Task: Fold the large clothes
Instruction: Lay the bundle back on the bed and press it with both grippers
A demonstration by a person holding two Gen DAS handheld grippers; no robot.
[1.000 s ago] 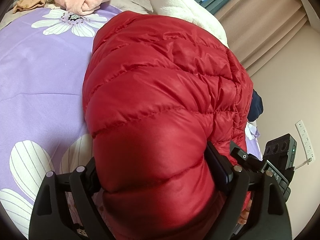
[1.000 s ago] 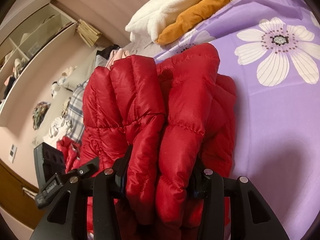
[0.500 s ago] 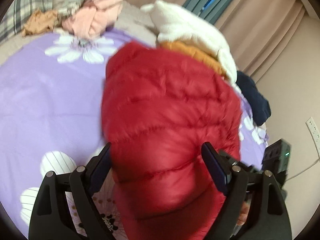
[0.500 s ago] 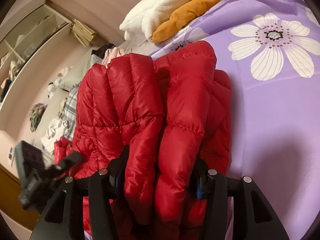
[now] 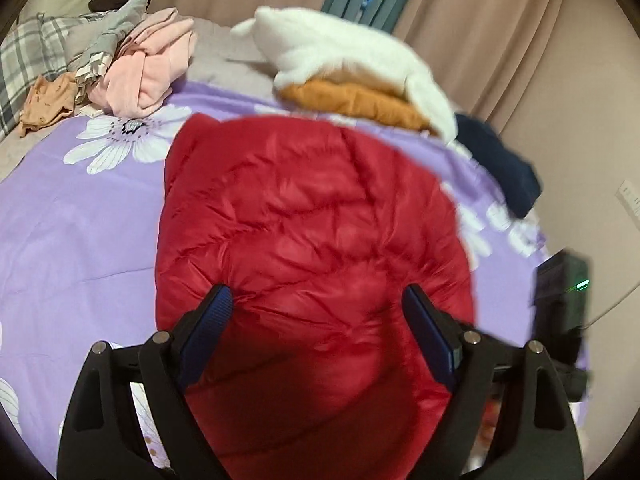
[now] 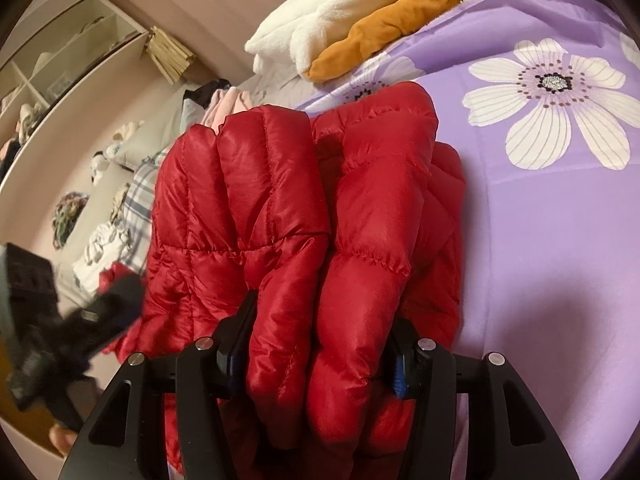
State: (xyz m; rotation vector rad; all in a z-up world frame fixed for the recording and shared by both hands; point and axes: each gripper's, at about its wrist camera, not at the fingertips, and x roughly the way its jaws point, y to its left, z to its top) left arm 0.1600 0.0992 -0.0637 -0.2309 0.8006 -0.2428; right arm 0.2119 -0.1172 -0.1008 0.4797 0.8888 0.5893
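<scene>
Jaws of the right gripper (image 6: 320,344) press on both sides of a thick bundle of the puffy red quilted down jacket (image 6: 304,216), two padded folds squeezed side by side between the pads; the hold looks to be easing slowly. Jaws of the left gripper (image 5: 316,320) stand wide apart over the jacket's rounded top, its blue pads (image 5: 428,332) beside the fabric and seemingly not pinching it. From each gripper the folded jacket runs straight ahead, long axis away from the fingers, lying on the lilac bedsheet printed with white daisies (image 5: 80,208). In my judgement the right hand alone controls the bundle now. Beyond the jacket's far edge a white fleece garment (image 5: 344,52) sits on an ochre one (image 5: 360,102).
</scene>
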